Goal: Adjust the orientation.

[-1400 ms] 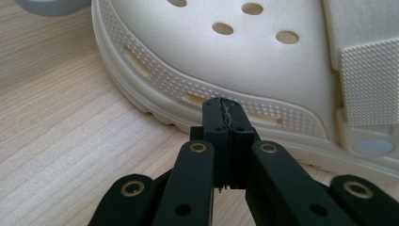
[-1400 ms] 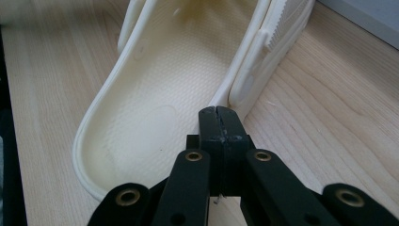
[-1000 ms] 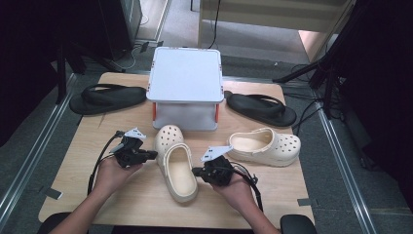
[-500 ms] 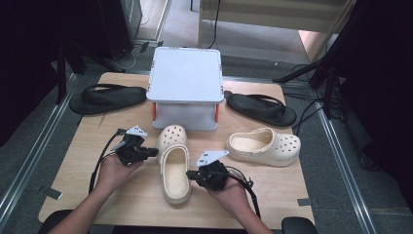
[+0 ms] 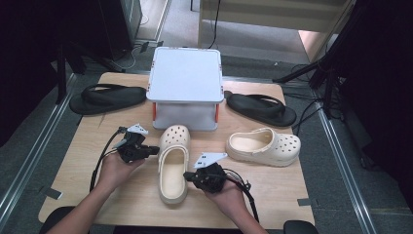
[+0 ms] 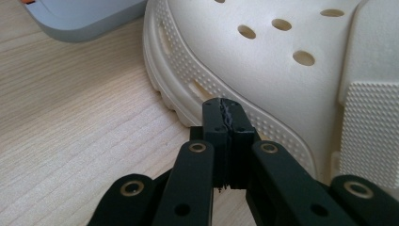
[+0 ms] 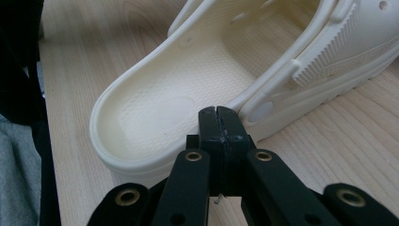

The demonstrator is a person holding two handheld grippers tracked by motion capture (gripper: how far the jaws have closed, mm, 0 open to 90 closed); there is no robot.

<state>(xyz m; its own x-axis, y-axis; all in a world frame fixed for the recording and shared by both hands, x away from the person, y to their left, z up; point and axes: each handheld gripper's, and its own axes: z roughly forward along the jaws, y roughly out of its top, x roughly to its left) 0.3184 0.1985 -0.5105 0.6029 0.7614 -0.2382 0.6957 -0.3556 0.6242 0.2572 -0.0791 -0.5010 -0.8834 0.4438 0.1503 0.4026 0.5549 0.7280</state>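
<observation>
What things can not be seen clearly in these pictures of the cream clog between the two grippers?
- Left gripper view: the cream clog is cut off by the top and right edges; its heel is out of frame.
- Right gripper view: the closed jaws of the right gripper cover part of the clog's near rim.
- High view: the grey box hides what lies under it.

No readable text, label, brand or number — none on any surface

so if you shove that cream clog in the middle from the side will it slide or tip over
The cream clog probably slides: it rests flat on a broad sole on the smooth wooden table. It looks like moulded foam, so likely light and slightly springy. The left gripper and right gripper, both shut, flank it; an off-centre push may spin it.
</observation>
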